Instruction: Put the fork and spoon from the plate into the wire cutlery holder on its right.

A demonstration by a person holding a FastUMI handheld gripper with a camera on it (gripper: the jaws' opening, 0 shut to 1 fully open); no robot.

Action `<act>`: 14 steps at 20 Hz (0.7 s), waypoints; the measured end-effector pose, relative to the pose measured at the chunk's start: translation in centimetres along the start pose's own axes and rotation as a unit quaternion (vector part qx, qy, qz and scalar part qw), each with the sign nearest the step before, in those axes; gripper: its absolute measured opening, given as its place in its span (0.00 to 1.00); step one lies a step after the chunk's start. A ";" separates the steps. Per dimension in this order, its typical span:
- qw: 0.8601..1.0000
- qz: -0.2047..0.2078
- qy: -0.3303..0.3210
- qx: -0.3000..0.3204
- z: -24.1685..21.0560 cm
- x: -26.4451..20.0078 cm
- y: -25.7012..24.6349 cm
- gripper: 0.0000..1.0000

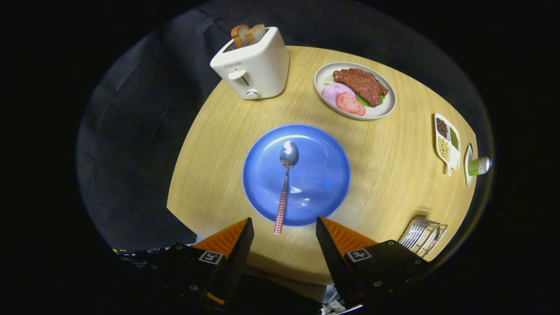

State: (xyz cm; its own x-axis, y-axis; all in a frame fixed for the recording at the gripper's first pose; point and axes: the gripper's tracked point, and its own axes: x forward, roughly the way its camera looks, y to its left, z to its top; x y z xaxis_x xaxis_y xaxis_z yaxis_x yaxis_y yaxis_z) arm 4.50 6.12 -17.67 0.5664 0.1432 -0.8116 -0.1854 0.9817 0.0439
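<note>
The spoon [285, 183] lies on the blue plate [321, 175], its bowl pointing away from the gripper and its red-and-white checked handle reaching back over the plate's near rim onto the wooden table [389, 170]. The handle's end sits in the gap between the two fingertips, touching neither. The gripper [284, 224] hovers above the near edge of the table with its fingers spread wide apart, gripping nothing; one tip stands to the left of the spoon's handle and the other at the plate's near right rim. Apart from the spoon, the blue plate carries nothing I can make out.

The wire cutlery holder [423, 236] stands to the right of the plate near the table's edge, beyond the right finger. Metal tines or wires show inside it, but at this size I cannot tell whether that is the fork or part of the holder itself.

Beyond the plate, to the right, an oval white dish [385, 94] holds a slab of red meat, two round pink slices and a bit of green leaf. Farther right along the table's edge a divided white tray [448, 136] holds dark beans, green beans and pale yellow beans, each in its own compartment. Just past it a small green-labelled bottle [479, 166] lies on another small white dish. Beyond the plate to the left stands a white toaster [253, 63] with two slices of bread sticking up from its slots
</note>
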 end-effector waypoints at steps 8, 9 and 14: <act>0.997 -0.028 0.060 0.026 -1.2 6.7 0.8 0.64; 0.997 -0.031 0.063 0.030 -1.2 7.1 0.8 0.59; 0.994 -0.057 0.083 0.030 -1.9 8.9 0.4 0.35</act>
State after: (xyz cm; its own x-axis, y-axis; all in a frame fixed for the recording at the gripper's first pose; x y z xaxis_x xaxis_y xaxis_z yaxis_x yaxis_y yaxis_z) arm 7.93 7.52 -25.99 0.4399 0.0118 -0.8980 -0.0768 0.9967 -0.0245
